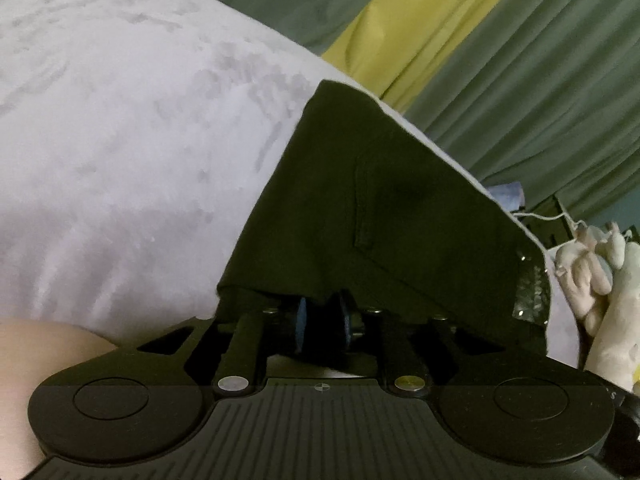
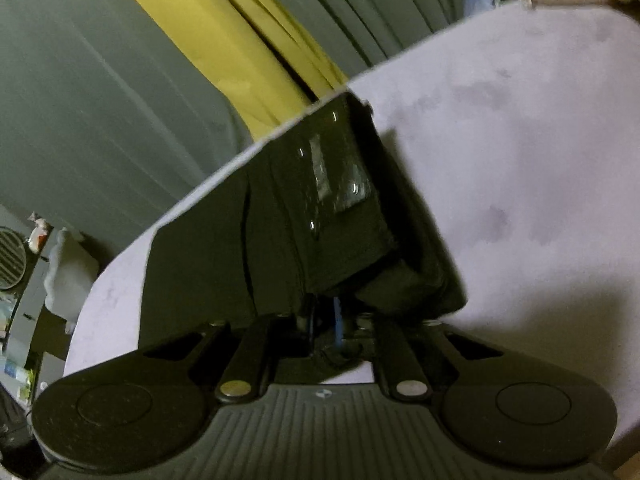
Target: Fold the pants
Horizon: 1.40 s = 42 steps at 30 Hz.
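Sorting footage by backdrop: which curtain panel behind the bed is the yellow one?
The yellow curtain is the narrow strip flanked by grey-green curtain panels, directly behind the black pants.

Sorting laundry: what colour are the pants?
Black pants, clearest in the left wrist view.

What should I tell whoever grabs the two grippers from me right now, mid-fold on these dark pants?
Left gripper: shut on the pants, edge pinched and lifted.
Right gripper: shut on the pants too, another part of the near edge raised.
The rest of the pants lies on the pale lilac bed cover, reaching to its far edge by the curtains.
Done: both edges gripped and raised.
Left: probably carry the edge over, lay it flat, release.
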{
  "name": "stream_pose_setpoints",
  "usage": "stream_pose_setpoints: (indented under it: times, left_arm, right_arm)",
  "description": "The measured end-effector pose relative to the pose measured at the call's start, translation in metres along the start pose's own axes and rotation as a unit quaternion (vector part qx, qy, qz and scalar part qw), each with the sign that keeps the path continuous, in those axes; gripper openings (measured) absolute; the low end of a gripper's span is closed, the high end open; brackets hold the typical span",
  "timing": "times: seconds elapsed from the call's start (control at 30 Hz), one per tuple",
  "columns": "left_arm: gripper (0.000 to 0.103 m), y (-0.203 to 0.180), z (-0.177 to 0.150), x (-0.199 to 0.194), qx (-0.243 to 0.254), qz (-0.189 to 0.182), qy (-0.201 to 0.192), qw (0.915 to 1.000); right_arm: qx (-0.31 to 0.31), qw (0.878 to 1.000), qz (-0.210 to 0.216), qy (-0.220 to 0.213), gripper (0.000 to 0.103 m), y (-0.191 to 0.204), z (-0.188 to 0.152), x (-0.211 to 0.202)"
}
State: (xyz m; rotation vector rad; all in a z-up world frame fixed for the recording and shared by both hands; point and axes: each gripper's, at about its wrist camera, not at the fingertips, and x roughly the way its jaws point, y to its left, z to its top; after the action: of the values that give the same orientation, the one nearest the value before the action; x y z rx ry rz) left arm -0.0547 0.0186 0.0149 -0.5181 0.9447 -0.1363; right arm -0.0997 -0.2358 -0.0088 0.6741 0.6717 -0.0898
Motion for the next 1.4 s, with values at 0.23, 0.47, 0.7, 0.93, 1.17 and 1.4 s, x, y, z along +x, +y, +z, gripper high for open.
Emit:
stream_pose_setpoints:
  times: [0.23, 0.47, 0.7, 0.93, 1.17, 1.4]
  left_arm:
    - [0.047, -0.003, 0.013, -0.016, -0.025, -0.031, 0.021, 0.9990]
    - [0.092, 0.000, 0.042, -0.035, 0.005, -0.074, -0.006, 0.9973]
    - [0.091, 0.025, 0.068, 0.035, 0.036, -0.074, 0.062, 0.9946]
    - [0.091, 0.034, 0.081, 0.084, 0.023, -0.116, 0.116, 0.9862]
    - [0.103, 0.014, 0.084, 0.104, 0.070, -0.142, 0.122, 0.9798]
    - [0.076, 0.006, 0.082, 0.097, 0.106, -0.138, 0.101, 0.9795]
  right_arm:
    - [0.044, 0.999, 0.015, -0.015, 0.031, -0.027, 0.013, -0.005]
    - [0.078, 0.996, 0.053, 0.011, 0.076, -0.048, 0.038, 0.013]
    - [0.116, 0.986, 0.103, 0.063, 0.080, -0.075, 0.060, 0.059]
    - [0.072, 0.983, 0.132, 0.107, 0.085, -0.074, 0.073, 0.097]
    - [0.066, 0.972, 0.182, 0.135, 0.097, -0.068, 0.079, 0.129]
    - [0.061, 0.979, 0.155, 0.119, 0.062, -0.052, 0.074, 0.127]
